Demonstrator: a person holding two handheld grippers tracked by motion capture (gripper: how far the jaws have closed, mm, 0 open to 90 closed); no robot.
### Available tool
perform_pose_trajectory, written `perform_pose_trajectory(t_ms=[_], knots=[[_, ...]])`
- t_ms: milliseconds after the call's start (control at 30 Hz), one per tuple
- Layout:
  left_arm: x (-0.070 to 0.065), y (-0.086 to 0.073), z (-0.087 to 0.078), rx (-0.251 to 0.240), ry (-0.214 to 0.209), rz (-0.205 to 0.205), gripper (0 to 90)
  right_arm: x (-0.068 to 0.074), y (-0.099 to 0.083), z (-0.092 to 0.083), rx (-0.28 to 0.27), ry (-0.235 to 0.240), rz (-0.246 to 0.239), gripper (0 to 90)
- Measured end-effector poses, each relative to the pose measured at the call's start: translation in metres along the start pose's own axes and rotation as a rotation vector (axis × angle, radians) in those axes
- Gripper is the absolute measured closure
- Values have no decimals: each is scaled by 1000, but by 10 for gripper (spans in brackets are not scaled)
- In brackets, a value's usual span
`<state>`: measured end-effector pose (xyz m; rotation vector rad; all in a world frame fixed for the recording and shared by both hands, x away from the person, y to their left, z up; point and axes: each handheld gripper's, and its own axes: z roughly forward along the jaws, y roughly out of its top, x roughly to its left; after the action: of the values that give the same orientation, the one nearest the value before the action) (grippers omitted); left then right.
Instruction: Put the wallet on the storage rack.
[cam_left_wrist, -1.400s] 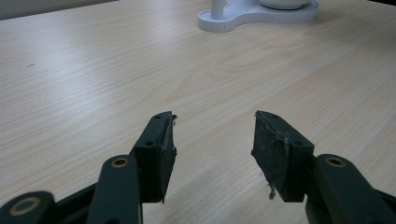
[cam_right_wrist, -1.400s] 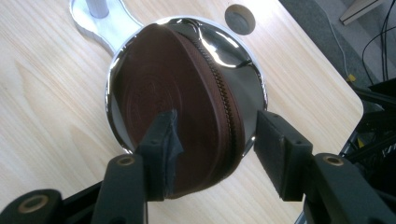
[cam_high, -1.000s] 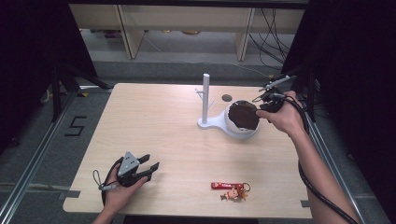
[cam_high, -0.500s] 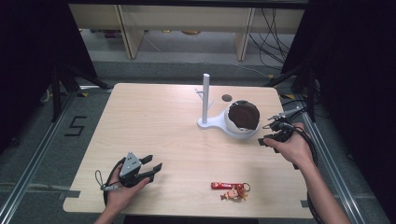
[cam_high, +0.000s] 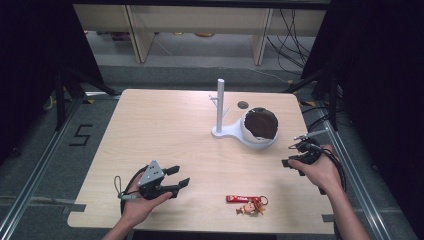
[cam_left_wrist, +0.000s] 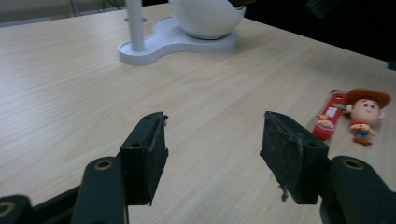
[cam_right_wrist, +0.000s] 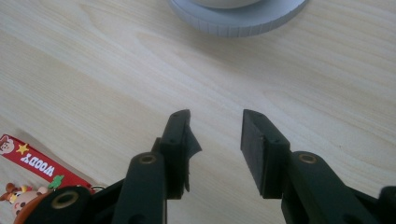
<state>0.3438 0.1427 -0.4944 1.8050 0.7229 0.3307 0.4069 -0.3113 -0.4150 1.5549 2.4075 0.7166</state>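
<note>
From above, the right hand has left the rim of the white bowl-shaped stand with the dark brown inside (cam_high: 258, 128), where it was a second ago, and come down toward the near right edge of the pale wooden table (cam_high: 150, 125). The right gripper (cam_high: 295, 155) now lies low there, pointing left across the table, the forearm entering from the bottom right. The left hand has barely shifted: it rests near the front left corner, cradling the left gripper (cam_high: 179, 177) from beneath, jaws aimed rightward toward the red keychain strap with a small cowboy figure (cam_high: 248, 202), which lies on the table near the front edge, between the two hands and touched by neither. The stand's tall white post (cam_high: 220, 102) rises just left of the bowl.

In the left gripper view, the two black jaws stand wide apart, having just been opening, with only bare wood between them. The keychain (cam_left_wrist: 348, 114) lies off to the right, ahead of the right-hand jaw; the white stand (cam_left_wrist: 187, 28) sits well beyond.

In the right gripper view, the jaws are parted with a moderate gap, having just eased a little wider, and nothing is gripped. The strap (cam_right_wrist: 32, 163) shows at the lower left, beside the left-hand jaw; the stand's ribbed grey-white base (cam_right_wrist: 238, 21) is ahead.
</note>
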Motion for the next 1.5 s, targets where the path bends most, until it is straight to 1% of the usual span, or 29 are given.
perform_pose_trajectory(t_ms=[33,67,100,167,300,333,367,400,433,467,500,567,733,767,800,833,867,900,1000,1067,1100,1133,1200,1233,1367,1400,1433,1467,1500], knots=[[-2,3,2,11,-10,8,381,1,0,1,13,2,6,631],[-4,5,5,8,-23,11,375,0,-1,2,17,1,-11,632],[-5,8,7,16,-40,19,373,3,-1,2,27,7,25,631],[-10,14,13,31,-67,40,372,2,-1,3,24,6,-7,632],[-21,25,27,61,-118,98,370,4,-2,2,54,14,2,632],[-23,27,30,64,-130,103,370,4,-4,3,48,11,-12,632],[-25,29,34,74,-142,121,370,5,-4,2,64,12,4,632],[-29,32,38,88,-152,138,371,4,-6,5,57,11,-17,632],[-32,34,43,95,-168,149,373,7,-7,5,71,13,18,631],[-34,35,46,101,-176,156,374,6,-8,7,83,3,13,630],[-37,36,50,114,-188,172,374,7,-8,7,82,7,28,629],[-42,38,58,137,-219,194,378,7,-9,9,95,-4,16,628],[-54,39,75,166,-265,198,383,8,-8,14,113,11,1,626],[-57,39,78,168,-277,204,384,9,-8,16,122,9,3,626],[-61,38,81,172,-284,208,385,13,-9,17,126,8,29,626],[-63,38,83,177,-297,219,385,14,-9,17,131,14,23,626],[-67,39,85,190,-300,237,386,10,-9,17,125,25,-17,627],[-70,38,86,188,-308,236,386,10,-9,18,130,14,-18,627],[-78,39,90,185,-321,251,385,13,-11,18,142,18,-38,636],[-78,39,90,181,-320,249,385,17,-14,18,153,28,-107,639],[-77,38,89,181,-318,247,385,21,-16,17,145,61,-146,638],[-75,37,88,182,-322,249,385,24,-18,16,152,75,-160,632],[-71,36,83,188,-300,252,385,33,-22,15,181,96,-231,599],[-68,34,80,178,-299,234,385,35,-24,16,176,122,-293,588],[-56,29,64,171,-256,216,383,50,-31,16,209,152,-371,557],[-53,28,61,167,-256,206,383,56,-34,15,216,177,-371,551],[-49,26,55,167,-239,193,382,60,-35,15,219,192,-377,549],[-45,24,52,165,-237,178,381,64,-37,16,219,208,-404,549],[-42,22,46,167,-218,177,381,68,-38,17,231,214,-417,549]])
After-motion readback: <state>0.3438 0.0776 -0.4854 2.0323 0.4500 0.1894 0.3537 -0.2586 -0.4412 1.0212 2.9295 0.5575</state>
